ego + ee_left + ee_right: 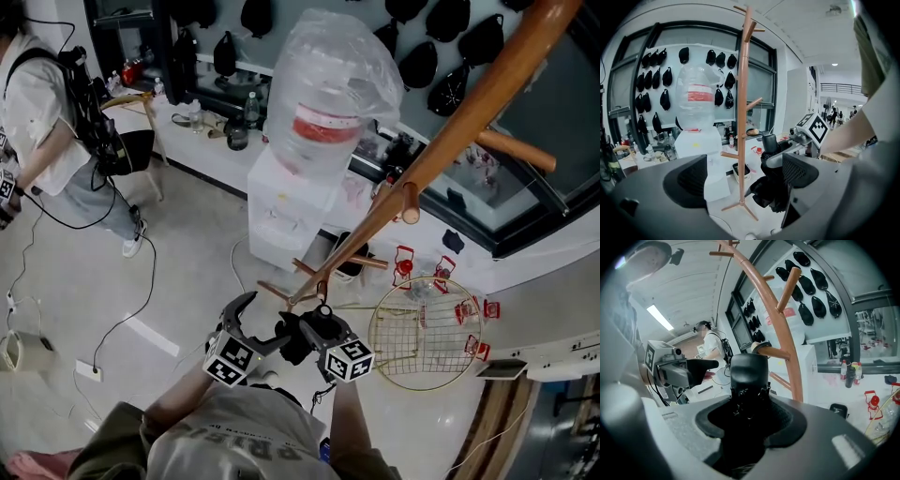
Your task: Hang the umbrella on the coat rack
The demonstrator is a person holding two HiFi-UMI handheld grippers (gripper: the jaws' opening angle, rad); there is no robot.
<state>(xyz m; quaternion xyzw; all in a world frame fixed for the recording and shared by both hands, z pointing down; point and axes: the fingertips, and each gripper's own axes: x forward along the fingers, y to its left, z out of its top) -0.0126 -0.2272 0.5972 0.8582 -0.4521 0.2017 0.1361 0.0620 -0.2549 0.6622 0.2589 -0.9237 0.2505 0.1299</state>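
Umbrella (749, 380), folded and black, stands handle-up in the right gripper, its long axis roughly upright. At left, the left gripper (257, 322) hovers just beside the bundle, fingers apart with nothing between them. At centre, the right gripper (750, 425) has its fingers clamped on the umbrella's folded body. To the right rises the wooden coat rack (788, 341). A short peg (774, 352) juts out just beyond the handle's top, so the right hand appears nearer and better placed to carry it across. No hanging loop is visible.
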